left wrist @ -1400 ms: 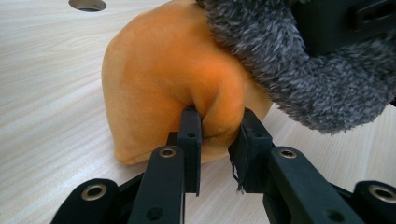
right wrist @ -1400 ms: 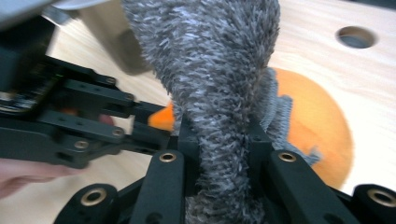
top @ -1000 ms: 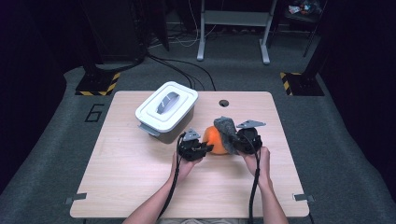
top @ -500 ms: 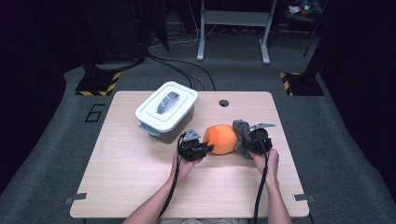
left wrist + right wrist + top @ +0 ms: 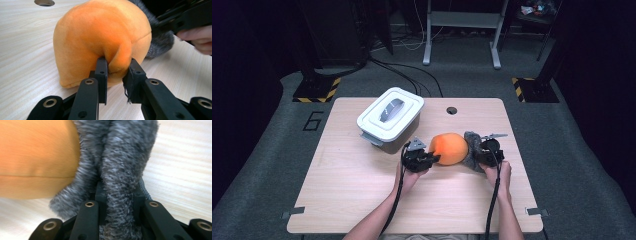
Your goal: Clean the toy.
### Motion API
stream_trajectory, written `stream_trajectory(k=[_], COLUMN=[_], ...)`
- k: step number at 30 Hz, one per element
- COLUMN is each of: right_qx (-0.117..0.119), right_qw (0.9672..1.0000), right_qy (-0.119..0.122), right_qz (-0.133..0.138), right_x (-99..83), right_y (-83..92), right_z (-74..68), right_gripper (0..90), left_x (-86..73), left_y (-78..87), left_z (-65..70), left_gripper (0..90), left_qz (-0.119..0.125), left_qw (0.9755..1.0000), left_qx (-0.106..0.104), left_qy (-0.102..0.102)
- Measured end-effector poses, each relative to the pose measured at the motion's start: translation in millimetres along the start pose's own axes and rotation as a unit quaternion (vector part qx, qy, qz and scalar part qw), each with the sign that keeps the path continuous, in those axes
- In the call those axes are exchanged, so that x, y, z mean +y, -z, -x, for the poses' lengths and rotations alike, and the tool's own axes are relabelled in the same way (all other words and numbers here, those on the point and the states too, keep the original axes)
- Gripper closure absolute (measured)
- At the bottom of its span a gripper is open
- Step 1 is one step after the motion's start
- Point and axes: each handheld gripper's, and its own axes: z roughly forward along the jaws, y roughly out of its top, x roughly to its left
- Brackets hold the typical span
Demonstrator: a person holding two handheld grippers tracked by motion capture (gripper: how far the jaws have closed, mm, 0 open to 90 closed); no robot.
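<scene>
We hold orange plush toy (image 5: 449, 148) on table (image 5: 337, 190) between both grippers: left gripper (image 5: 428, 159) pinching orange fold, right gripper (image 5: 475, 154) clamped on grey fuzzy end (image 5: 472, 145); toy's long axis runs gripper to gripper, white lidded box (image 5: 389, 117) nearer left hand

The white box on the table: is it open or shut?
Shut. In the high view the white box has its lid seated flat on top, grey handle lying across it.
</scene>
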Motion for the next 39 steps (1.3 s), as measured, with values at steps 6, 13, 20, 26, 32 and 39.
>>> stream_trajectory(k=[6,13,20,26,32,39], right_qx=[0.011,0.048,0.044,0.031,0.034,0.031], right_qw=[0.9988,0.9938,0.9944,0.9953,0.9955,0.9955], right_qy=[0.022,0.064,0.078,0.073,0.070,0.070], right_qz=[0.041,0.077,0.057,0.056,0.054,0.055], right_x=[7.3,21.1,29.0,30.8,31.3,31.0], right_y=[39.0,65.4,44.5,36.4,37.9,38.9], right_z=[-10.2,-36.0,-53.0,-50.7,-50.6,-50.8], right_gripper=[74.2,74.2,74.3,74.4,74.3,74.3], left_x=[-0.3,0.0,-0.1,-1.0,-4.7,-7.5], left_y=[-0.2,-0.7,-0.6,-0.2,-3.2,-11.5], left_z=[-0.2,-0.1,-2.8,-0.9,2.8,3.7], left_gripper=[74.1,74.0,71.8,54.4,41.0,43.1], left_qz=[-0.002,-0.001,-0.001,-0.001,-0.011,-0.008], left_qw=[1.0000,1.0000,0.9999,0.9992,0.9927,0.9872], left_qx=[0.001,0.002,0.011,0.030,0.076,0.099], left_qy=[0.001,-0.002,-0.005,-0.028,-0.092,-0.125])
